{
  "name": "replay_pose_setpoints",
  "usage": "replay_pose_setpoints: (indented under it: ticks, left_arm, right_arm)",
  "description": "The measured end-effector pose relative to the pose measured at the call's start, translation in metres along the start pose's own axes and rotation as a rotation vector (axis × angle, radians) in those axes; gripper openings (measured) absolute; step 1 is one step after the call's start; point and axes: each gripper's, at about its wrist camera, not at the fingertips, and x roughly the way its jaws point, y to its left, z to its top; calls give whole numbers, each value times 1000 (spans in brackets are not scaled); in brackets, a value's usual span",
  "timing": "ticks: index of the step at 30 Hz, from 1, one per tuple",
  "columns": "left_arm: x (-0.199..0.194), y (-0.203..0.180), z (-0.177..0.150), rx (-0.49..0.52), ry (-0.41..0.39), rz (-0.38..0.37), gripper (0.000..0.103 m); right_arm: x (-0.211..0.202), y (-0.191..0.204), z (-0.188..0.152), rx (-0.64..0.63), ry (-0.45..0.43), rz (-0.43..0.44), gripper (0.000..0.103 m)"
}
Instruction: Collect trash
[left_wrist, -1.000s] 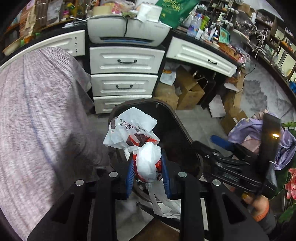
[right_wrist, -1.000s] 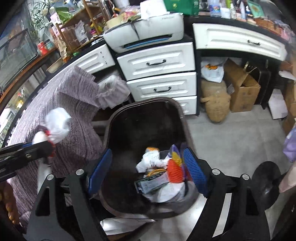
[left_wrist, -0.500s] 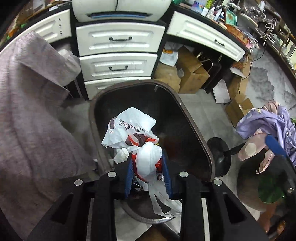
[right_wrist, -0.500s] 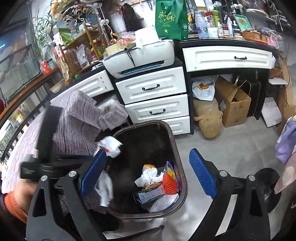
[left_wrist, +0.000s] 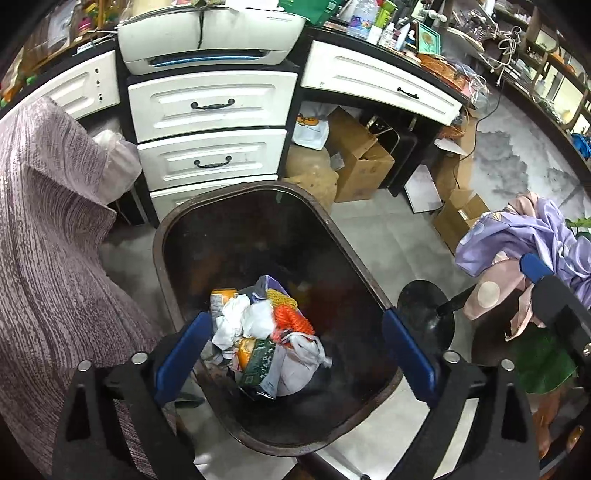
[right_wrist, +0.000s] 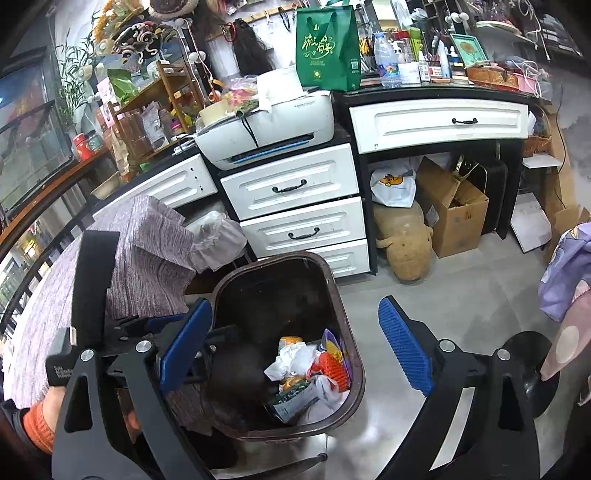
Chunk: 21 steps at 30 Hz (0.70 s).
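Dark brown plastic forms the trash bin (left_wrist: 258, 221), which stands on the grey floor in the lower centre of both views, in front of the white drawers (left_wrist: 210, 107). At its bottom lies a pile of trash (left_wrist: 266, 339): white crumpled bags, an orange net, a green packet and a can.

Directly above the bin hangs the left gripper (left_wrist: 295, 350), its blue pads spread wide with nothing between them. The right gripper (right_wrist: 295, 347) is also wide open and empty, with the bin at the lower centre of its view, between its fingers.

I judge that a good part of the collecting is done, since several pieces are inside the bin. Whether more trash waits elsewhere, the pictures do not tell; at the left a purple-grey cloth (left_wrist: 48, 240) lies just beside the bin.
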Motion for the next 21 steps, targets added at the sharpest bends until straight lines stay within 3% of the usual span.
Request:
replay_pose_setpoints:
  ticks: [6,12,18,21]
  left_arm:
    - [-10,-2,-2,0,-7,-2,94]
    - [-52,3,-14,-22,-66,14,96]
    - [-123,6,-34,-23,-215,107,97]
    - [-159,12,-44,-38,-305,192,97]
  right_arm:
    - [-16,8,7,-14,-52,-3,94]
    - [-40,17,14,-5,-118,21,97]
    - [-61,28,22,15,-165,29,97]
    - [-74,36,24,18,-191,29,97]
